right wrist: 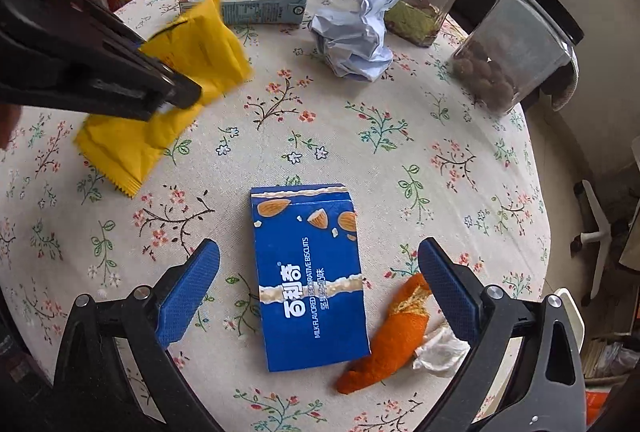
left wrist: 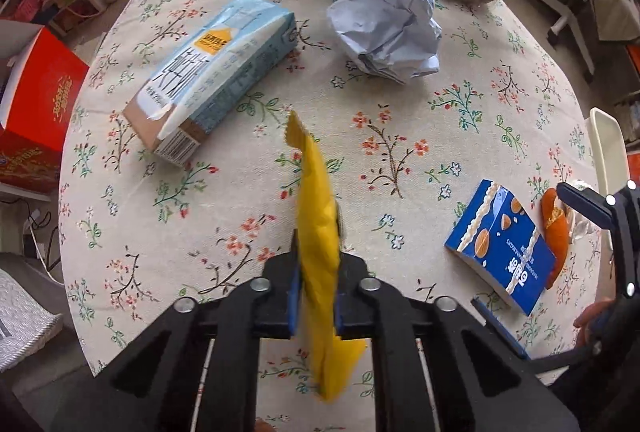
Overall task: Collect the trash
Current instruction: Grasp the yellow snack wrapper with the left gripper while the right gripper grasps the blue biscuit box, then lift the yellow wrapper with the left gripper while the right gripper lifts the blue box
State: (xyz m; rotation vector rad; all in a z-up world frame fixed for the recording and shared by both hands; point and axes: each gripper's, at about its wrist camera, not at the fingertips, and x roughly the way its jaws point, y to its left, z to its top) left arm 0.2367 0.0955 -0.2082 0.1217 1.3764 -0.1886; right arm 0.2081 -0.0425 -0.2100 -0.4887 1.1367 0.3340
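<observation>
1 yellow wrapper (left wrist: 318,232) between left fingers (left wrist: 295,296)

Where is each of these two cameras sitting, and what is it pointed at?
Left wrist: on the left gripper, looking down at the table; its fingers pinch a yellow wrapper.
Right wrist: on the right gripper, looking down; open fingers straddle a blue box.
Shared: wrapper, blue box, orange peel, paper ball, milk carton, and each other's gripper.

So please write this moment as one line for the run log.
left gripper: shut on yellow wrapper | right gripper: open above blue biscuit box | orange peel: on table
</observation>
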